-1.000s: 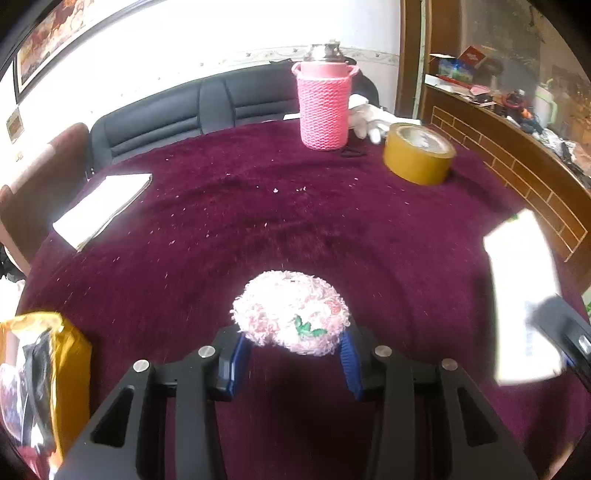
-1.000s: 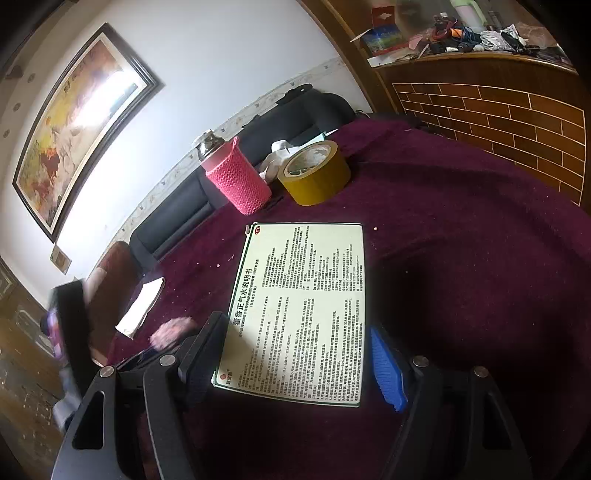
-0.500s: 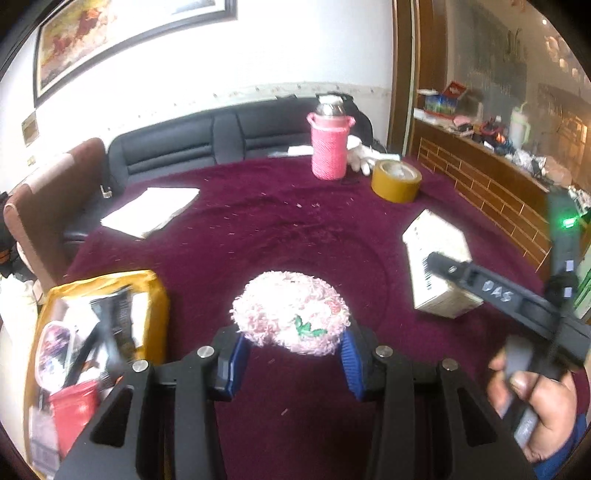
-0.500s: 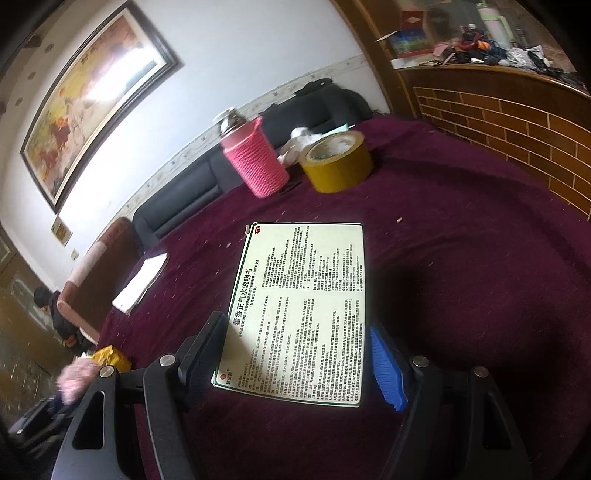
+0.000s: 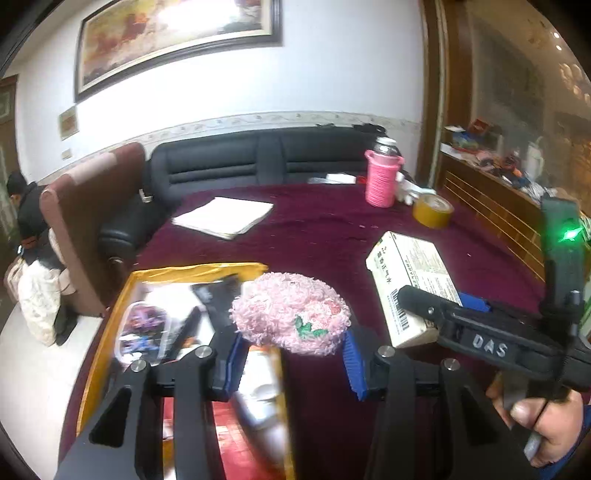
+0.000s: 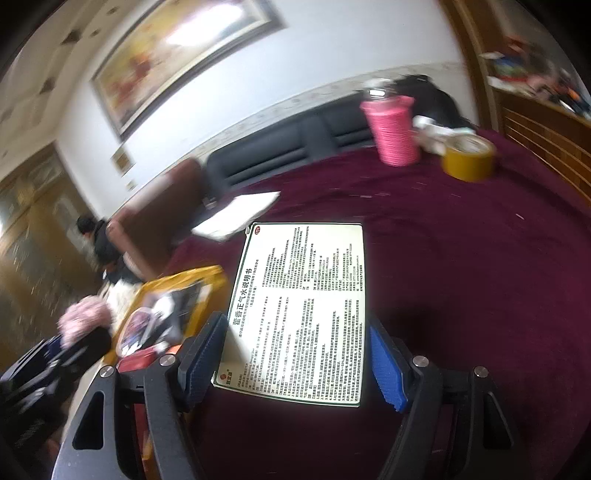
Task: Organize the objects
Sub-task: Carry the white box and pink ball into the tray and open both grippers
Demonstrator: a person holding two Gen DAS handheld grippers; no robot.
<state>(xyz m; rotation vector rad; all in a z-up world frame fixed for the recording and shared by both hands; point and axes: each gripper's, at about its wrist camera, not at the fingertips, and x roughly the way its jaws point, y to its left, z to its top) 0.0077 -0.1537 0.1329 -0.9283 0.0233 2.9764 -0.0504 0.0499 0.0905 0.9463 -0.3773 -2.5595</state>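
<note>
- Pink fluffy pad (image 5: pixel 291 317) with a small green mark sits pinched between the blue pads of the left gripper (image 5: pixel 293 360), held in the air above the right edge of a yellow bag (image 5: pixel 110 321).
- Inside the open yellow bag, at the near left edge of the table, lie dark and red items, too blurred to name.
- White printed box (image 6: pixel 299 310) is clamped across its width by the right gripper (image 6: pixel 297 356), jaws spread wide around it, above the maroon tablecloth (image 6: pixel 461 277).
- From the left wrist view a hand (image 5: pixel 543 424) grips the right tool's handle, with the box just right of the pad.
- Farther back stand a pink knitted bottle (image 5: pixel 382 181), a roll of yellow tape (image 5: pixel 433 210) beside it, and a stack of white paper (image 5: pixel 225 218).
- Behind the table are a black sofa (image 5: pixel 258 158) and a framed painting (image 5: pixel 177 33) on the wall.
</note>
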